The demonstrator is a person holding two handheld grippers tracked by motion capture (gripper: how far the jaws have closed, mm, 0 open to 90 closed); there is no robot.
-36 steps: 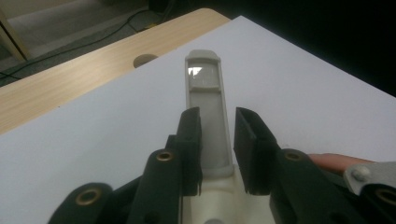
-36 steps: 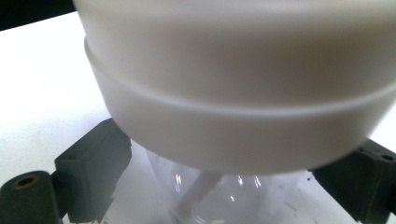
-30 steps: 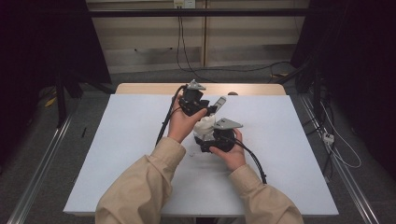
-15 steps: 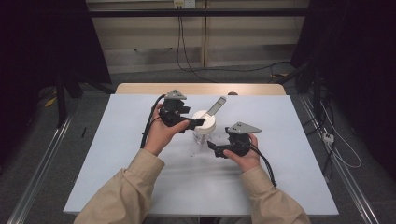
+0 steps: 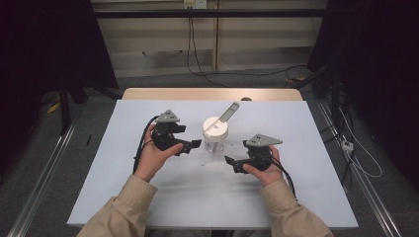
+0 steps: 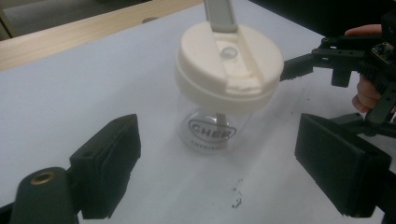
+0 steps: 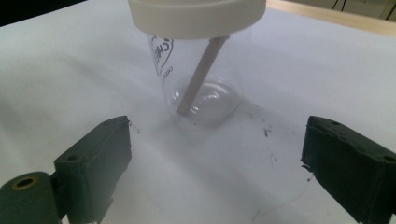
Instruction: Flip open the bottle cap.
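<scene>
high view, jar: clear plastic jar [image 5: 216, 140] upright near the middle of the white tabletop [image 5: 123, 187], cream lid [image 5: 215, 128] seated on top, grey spoon handle [image 5: 229, 112] poking up through the lid and leaning away to the right.
high view, left claw: left claw [image 5: 195, 144] just left of the jar, apart from it, jaws just been opening, nothing between them.
high view, right claw: right claw [image 5: 230, 164] near the jar on its lower right, apart from it, jaws spread and empty.
high view, surroundings: dark specks [image 5: 203, 163] scattered on the tabletop in front of the jar; wooden edge [image 5: 212, 94] behind; cables [image 5: 207, 74] on the floor beyond; nothing between either claw and the jar.
left gripper view: jaws wide apart, jar [image 6: 215, 126] ahead and free of both, black print on its wall, lid [image 6: 229, 65] fully on, the other claw [image 6: 299, 65] pointing at the lid rim from the right.
right gripper view: jaws wide apart and empty, jar base [image 7: 201, 105] standing on the tabletop ahead, spoon stem [image 7: 201, 77] slanting down to the bottom; jar looks empty otherwise.
progress, judged: lid on, spoon in, jar set down and released; work on the jar seems finished or paused, with only backing away or a fresh grip left.
</scene>
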